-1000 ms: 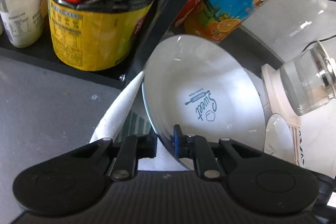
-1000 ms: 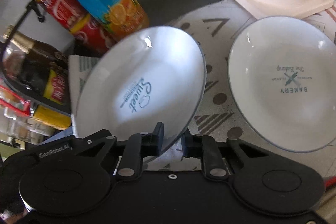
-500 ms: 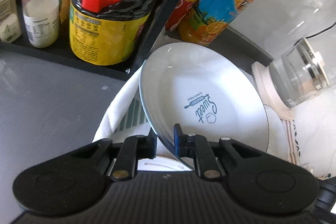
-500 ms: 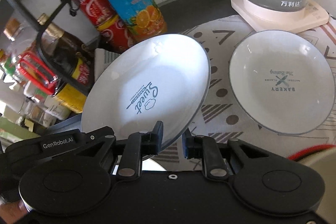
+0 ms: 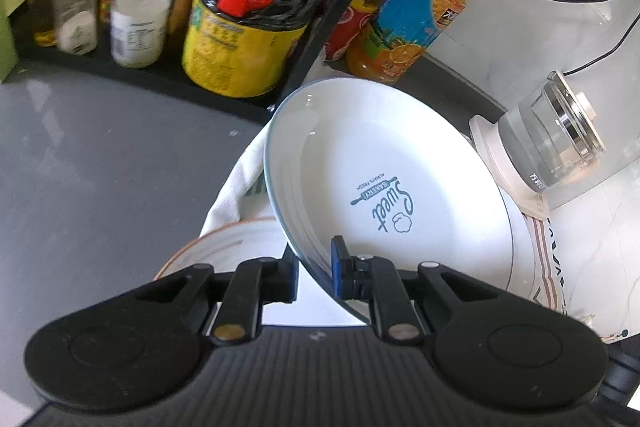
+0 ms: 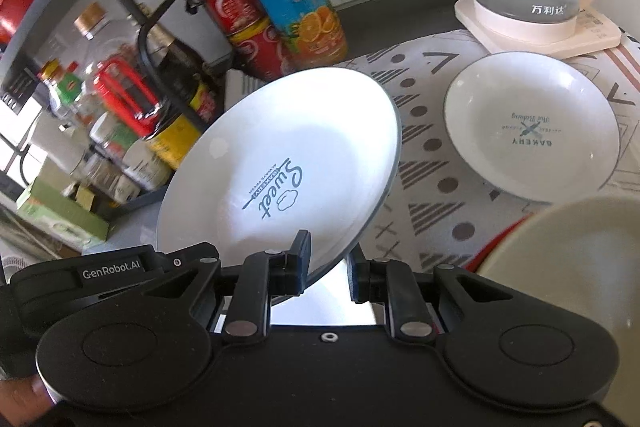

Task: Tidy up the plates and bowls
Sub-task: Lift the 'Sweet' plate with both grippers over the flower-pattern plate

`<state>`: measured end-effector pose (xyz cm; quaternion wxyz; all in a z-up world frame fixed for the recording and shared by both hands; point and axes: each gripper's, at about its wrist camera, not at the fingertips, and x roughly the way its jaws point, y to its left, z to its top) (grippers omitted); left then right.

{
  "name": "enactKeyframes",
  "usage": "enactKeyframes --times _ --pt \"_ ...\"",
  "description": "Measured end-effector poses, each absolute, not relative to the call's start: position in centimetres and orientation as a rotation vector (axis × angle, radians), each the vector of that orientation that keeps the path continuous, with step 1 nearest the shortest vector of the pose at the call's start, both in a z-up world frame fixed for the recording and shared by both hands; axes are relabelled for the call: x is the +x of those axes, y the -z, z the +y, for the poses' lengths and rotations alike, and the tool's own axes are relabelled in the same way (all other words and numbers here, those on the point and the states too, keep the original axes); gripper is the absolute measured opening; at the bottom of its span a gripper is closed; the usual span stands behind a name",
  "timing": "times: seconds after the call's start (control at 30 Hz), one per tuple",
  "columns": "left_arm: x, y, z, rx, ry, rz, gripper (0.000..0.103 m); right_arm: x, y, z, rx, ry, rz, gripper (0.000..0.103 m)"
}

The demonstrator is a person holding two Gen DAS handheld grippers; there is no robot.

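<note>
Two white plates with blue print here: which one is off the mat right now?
The "Sweet" plate: it is tilted, its rim clamped by the right gripper and left gripper. The "Bakery" plate lies flat on the patterned mat.

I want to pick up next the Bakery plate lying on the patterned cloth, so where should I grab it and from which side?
Probably take the Bakery plate by its raised rim, coming from the near edge in the right wrist view. It lies flat and face up, so only the rim gives the jaws something to pinch. The kettle base crowds the far side.
</note>
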<state>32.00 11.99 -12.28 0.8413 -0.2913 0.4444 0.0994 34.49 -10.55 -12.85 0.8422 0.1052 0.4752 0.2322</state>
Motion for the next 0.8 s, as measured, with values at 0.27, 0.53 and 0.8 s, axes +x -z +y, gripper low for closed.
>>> enactKeyframes --times 0.27,0.53,0.8 --pt "28.0 11.6 11.6 -0.626 -0.268 0.909 0.014 32.1 12.8 -10.7 0.191 -0.560 1.007 0.018" --pt "24.3 11.7 11.4 -0.655 -0.320 0.904 0.014 29.6 13.2 -10.4 0.129 -0.627 1.011 0.018" --pt "21.0 12.1 10.7 -0.689 -0.370 0.914 0.014 27.5 13.9 -10.6 0.083 -0.662 1.032 0.018"
